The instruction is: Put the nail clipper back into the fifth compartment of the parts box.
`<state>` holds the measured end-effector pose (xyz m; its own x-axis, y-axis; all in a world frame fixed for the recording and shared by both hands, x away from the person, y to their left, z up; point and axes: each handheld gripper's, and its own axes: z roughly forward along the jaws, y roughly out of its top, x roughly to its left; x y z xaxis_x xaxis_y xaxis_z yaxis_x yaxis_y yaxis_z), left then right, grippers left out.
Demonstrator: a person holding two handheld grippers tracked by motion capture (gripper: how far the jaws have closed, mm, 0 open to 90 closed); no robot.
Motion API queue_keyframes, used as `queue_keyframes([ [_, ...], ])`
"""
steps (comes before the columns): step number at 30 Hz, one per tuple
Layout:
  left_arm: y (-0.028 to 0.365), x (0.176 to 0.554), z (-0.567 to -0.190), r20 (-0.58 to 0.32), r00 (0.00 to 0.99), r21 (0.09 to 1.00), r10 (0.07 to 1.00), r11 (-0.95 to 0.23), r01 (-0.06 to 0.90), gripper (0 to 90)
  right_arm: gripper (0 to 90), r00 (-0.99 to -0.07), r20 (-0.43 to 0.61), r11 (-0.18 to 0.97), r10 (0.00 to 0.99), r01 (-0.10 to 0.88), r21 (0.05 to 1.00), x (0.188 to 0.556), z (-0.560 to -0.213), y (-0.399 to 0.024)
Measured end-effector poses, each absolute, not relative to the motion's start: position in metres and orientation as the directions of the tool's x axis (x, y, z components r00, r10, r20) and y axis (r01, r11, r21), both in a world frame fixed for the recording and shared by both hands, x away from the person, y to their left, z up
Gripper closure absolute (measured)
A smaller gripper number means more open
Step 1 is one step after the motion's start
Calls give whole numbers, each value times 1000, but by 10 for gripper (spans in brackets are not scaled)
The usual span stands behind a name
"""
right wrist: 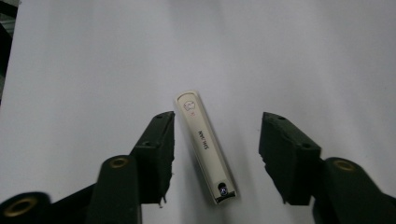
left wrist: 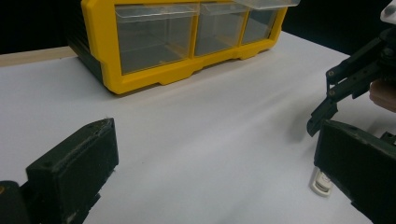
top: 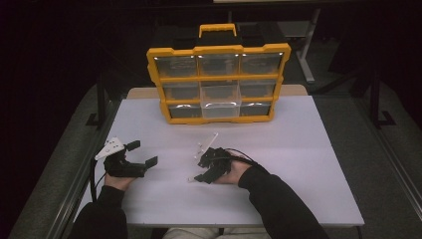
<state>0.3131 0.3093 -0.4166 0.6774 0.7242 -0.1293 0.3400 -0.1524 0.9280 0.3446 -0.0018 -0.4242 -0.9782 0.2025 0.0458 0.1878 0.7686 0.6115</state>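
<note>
The right gripper (right wrist: 217,149) is holding its jaws spread wide, and a cream-coloured nail clipper (right wrist: 205,145) is lying flat on the white bench (right wrist: 289,56) between them, touching neither jaw. The clipper is lying a little closer to the jaw at the left of the right gripper view, with its rounded end pointing away from the gripper. In the high view this gripper is sitting near the middle of the bench, the hand (top: 238,172) behind it resting on the surface.

The left gripper (top: 141,153) is also keeping its jaws spread, with nothing between them, near the left edge of the bench, well apart from the other one.

Behind both, at the far edge, a yellow organiser (top: 217,82) with clear drawers is standing upright, and one middle drawer (top: 220,105) is sticking out toward the person.
</note>
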Motion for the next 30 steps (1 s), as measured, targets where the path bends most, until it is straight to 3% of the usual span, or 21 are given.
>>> queue_keyframes([
  [18, 310, 314, -417, -130, 678, 928, 723, -152, 340, 0, 763, -987, 25, 799, 157, 142, 584, 342, -433, 3],
  [30, 310, 314, -417, -137, 679, 926, 721, -149, 346, 0, 766, -985, 50, 798, 164, 162, 580, 344, -433, 2],
])
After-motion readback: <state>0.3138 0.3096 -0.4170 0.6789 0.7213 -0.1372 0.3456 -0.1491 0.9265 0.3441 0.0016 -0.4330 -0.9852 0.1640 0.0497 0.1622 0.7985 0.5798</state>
